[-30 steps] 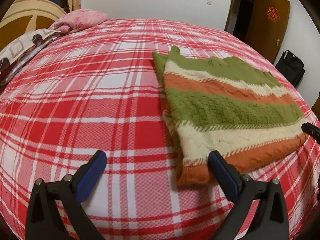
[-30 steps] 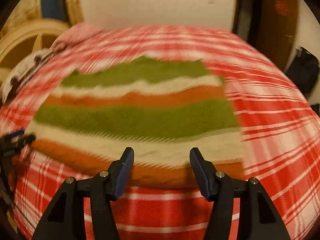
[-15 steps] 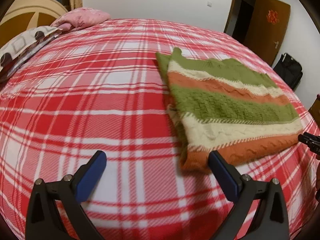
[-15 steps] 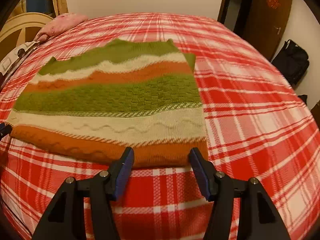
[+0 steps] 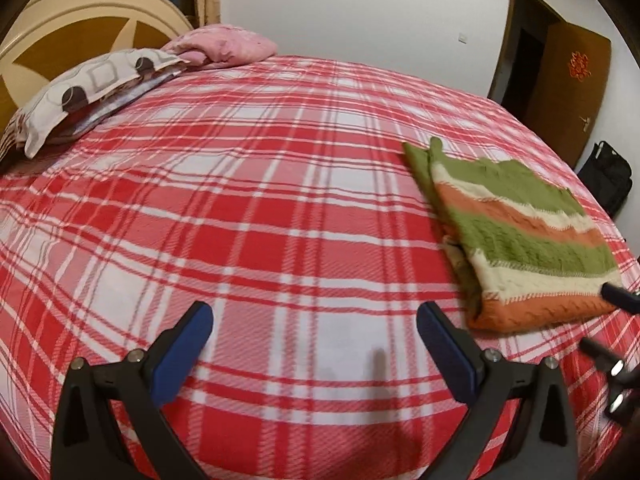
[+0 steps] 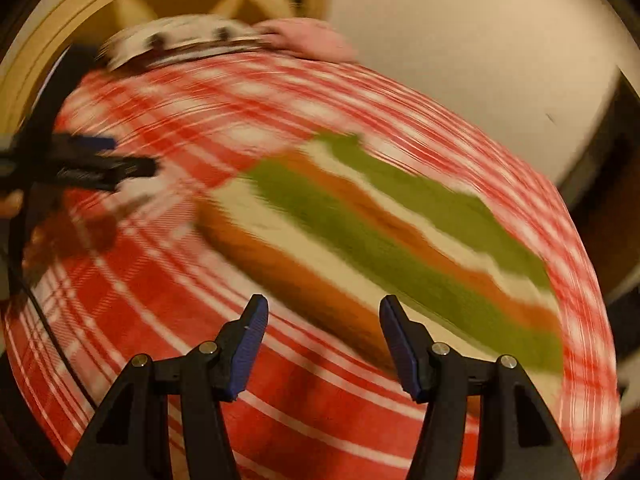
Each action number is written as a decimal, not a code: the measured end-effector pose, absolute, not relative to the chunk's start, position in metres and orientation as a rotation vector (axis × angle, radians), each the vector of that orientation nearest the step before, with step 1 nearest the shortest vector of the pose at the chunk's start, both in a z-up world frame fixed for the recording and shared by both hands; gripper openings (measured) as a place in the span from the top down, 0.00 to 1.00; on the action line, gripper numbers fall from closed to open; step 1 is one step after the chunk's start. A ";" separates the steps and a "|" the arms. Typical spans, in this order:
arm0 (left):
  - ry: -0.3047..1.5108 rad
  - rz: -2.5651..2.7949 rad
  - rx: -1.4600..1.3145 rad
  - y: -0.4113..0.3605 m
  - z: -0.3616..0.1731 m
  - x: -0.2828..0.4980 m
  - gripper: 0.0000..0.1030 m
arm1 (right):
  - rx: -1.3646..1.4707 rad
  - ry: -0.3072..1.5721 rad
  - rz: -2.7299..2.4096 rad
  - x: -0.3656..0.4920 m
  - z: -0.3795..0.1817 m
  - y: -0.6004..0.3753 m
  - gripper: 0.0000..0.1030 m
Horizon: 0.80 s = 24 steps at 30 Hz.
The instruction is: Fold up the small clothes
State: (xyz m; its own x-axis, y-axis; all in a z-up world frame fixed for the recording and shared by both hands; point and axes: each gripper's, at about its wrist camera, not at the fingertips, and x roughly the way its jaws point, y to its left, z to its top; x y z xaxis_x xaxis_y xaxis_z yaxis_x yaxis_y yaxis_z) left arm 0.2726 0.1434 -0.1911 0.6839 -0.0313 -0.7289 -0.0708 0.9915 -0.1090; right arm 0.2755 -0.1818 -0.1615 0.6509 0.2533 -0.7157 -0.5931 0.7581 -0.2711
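folded striped sweater (image 5: 516, 236) lies flat on red plaid bedspread (image 5: 248, 216), near bed's right edge. left gripper (image 5: 314, 332) hovers over bare plaid, fingers spread wide, holding nothing, sweater off to its right. right gripper (image 6: 322, 330) spread, empty, just short of sweater's orange hem; view motion-blurred. pillows (image 5: 100, 84) at headboard.

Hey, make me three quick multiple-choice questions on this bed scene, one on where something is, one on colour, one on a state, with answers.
1. Where does the striped sweater lie on the plaid bedspread, seen from the left wrist?
A. right side
B. by the pillows
C. on the floor

2. Its stripes are:
A. blue, grey
B. green, orange, cream
C. black, yellow

3. The left gripper is:
A. shut on the sweater
B. shut on a pillow
C. open, empty

Answers: A, it lies far right, away from the patterned pillow; B, those bands show; C, the fingers stand apart over bare plaid.
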 end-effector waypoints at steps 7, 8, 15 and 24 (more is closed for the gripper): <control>0.816 0.001 -0.172 0.163 -0.196 0.266 0.00 | -0.613 0.677 0.562 0.275 -0.180 -0.121 0.43; 0.814 0.002 -0.180 0.166 -0.196 0.265 0.00 | -0.616 0.678 0.559 0.276 -0.182 -0.116 0.43; 0.818 -0.022 -0.246 0.178 -0.199 0.267 0.00 | -0.672 0.675 0.518 0.294 -0.198 -0.091 0.43; 0.825 -0.115 -0.316 0.185 -0.187 0.293 0.00 | -0.594 0.641 0.528 0.291 -0.200 -0.096 0.87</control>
State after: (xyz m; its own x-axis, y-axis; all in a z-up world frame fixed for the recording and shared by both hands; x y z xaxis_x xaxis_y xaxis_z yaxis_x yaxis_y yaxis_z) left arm 0.2931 0.1846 -0.1866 0.6753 -0.2219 -0.7034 -0.0218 0.9472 -0.3198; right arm 0.2908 -0.0956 -0.2001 0.6839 0.2667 -0.6790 -0.6156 0.7105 -0.3409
